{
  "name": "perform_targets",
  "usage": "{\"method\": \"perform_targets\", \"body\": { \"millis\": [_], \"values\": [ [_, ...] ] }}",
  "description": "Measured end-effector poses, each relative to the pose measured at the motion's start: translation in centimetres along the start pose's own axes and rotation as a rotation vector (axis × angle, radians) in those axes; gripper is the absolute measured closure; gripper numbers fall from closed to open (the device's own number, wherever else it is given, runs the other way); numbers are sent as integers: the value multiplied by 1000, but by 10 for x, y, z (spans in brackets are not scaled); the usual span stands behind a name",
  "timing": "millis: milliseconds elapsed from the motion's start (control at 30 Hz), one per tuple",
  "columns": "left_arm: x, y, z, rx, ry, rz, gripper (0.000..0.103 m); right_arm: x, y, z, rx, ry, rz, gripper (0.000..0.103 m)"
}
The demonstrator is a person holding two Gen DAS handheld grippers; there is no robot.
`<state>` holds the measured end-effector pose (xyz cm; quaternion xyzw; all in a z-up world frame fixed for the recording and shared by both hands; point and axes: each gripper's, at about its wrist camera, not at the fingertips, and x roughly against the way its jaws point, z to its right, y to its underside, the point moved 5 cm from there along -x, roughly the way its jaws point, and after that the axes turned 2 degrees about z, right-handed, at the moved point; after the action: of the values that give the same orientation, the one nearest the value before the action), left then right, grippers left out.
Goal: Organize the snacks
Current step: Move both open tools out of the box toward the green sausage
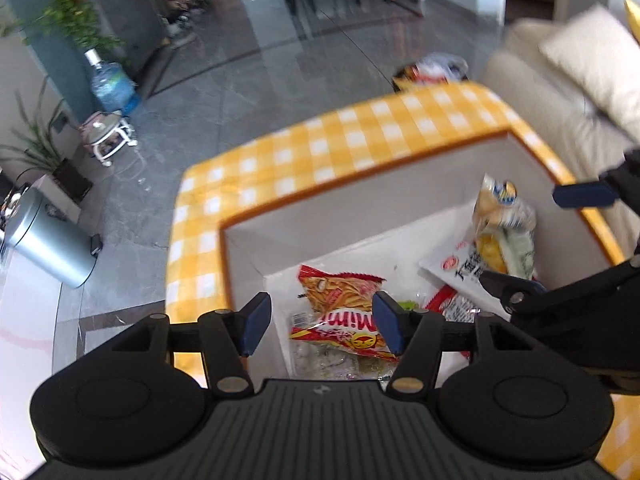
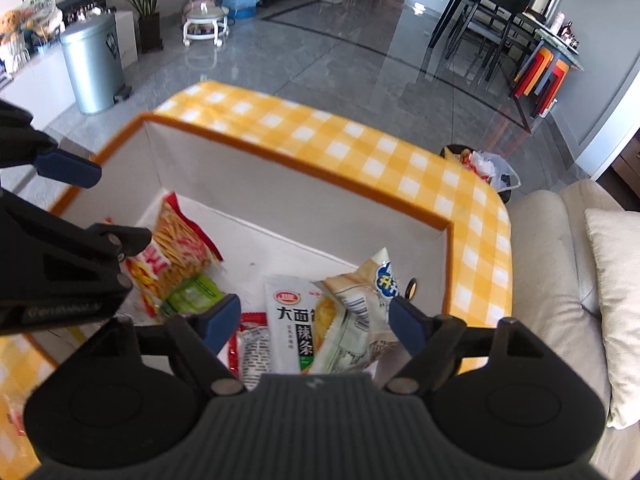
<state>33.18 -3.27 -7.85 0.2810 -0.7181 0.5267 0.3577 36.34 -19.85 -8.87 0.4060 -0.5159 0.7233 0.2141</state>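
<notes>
Both grippers held over white bin [image 2: 304, 204], frame centre. Left gripper [image 1: 320, 322] spread, empty; right gripper [image 2: 314, 320] spread, empty. Yellow-white snack bag [image 2: 356, 312] best pinched mid-bag, softly.

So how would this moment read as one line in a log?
left gripper: open, empty | right gripper: open, empty | both over box | snack packets inside

Yellow-and-white checked storage box [image 2: 360, 152] with orange rim and white interior, open-topped. Inside: red-and-yellow crinkled snack packet [image 1: 344, 312] lying flat at one end; white packet with black lettering [image 2: 290, 320] beside it; pale yellow-and-blue packet [image 2: 356, 308] tilted, overlapping the white one.
</notes>
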Motion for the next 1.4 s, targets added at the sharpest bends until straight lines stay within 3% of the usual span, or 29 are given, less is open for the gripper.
{"method": "perform_targets", "body": {
  "millis": [367,600,667,833,967,1167,1400],
  "values": [
    [84,27,-23,83,-17,184,34,94,17,7,-185,7,208,24],
    [116,63,-29,117,17,195,34,143,56,0,-317,-15,306,25],
    [120,75,-26,112,34,183,40,152,69,-4,-353,-9,318,26],
    [126,103,-27,161,84,155,41,165,102,-15,-438,-57,321,32],
    [122,123,-25,207,163,115,54,168,126,-27,-448,-33,301,37],
    [111,149,-14,226,182,76,53,151,155,-40,-495,-14,214,40],
    [81,177,-8,258,202,-25,50,116,185,-54,-489,-28,99,43]
  ]
}}
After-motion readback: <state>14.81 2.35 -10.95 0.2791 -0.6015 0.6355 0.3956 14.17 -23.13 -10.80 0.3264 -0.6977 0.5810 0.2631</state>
